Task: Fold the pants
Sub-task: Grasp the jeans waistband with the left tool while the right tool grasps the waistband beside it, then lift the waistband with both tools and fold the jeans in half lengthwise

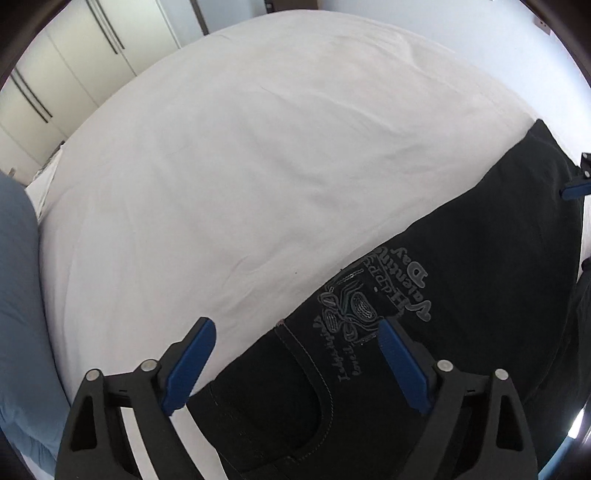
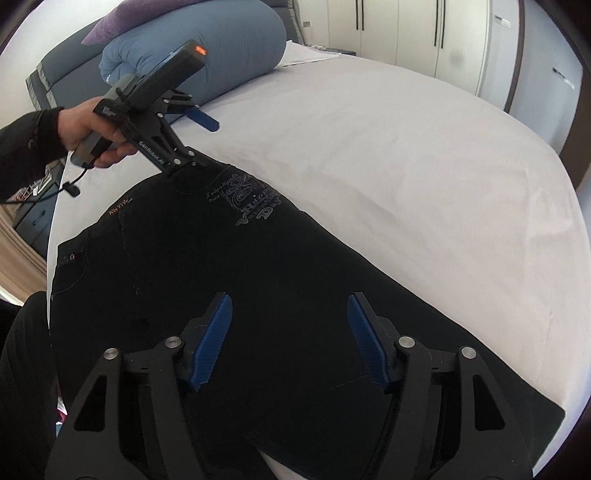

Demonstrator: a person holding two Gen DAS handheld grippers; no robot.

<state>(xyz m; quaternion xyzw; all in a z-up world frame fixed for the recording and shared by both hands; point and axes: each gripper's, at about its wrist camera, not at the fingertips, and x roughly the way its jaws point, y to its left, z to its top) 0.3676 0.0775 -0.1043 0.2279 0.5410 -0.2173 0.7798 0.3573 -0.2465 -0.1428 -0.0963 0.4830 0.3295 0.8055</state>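
Note:
Black pants with grey embroidered lettering lie flat on a white bed; they also show in the right wrist view, waist toward the left. My left gripper is open, its jaws astride the pants' edge by a pocket seam and the embroidery. In the right wrist view the left gripper is held in a hand, over the waist corner, one blue finger above the sheet. My right gripper is open and empty above the pants' leg. Its blue fingertip shows at the left wrist view's right edge.
A rolled blue duvet and a purple pillow lie at the head of the bed; the duvet also shows in the left wrist view. White wardrobes stand beyond the bed. The bed's edge runs beside the waist.

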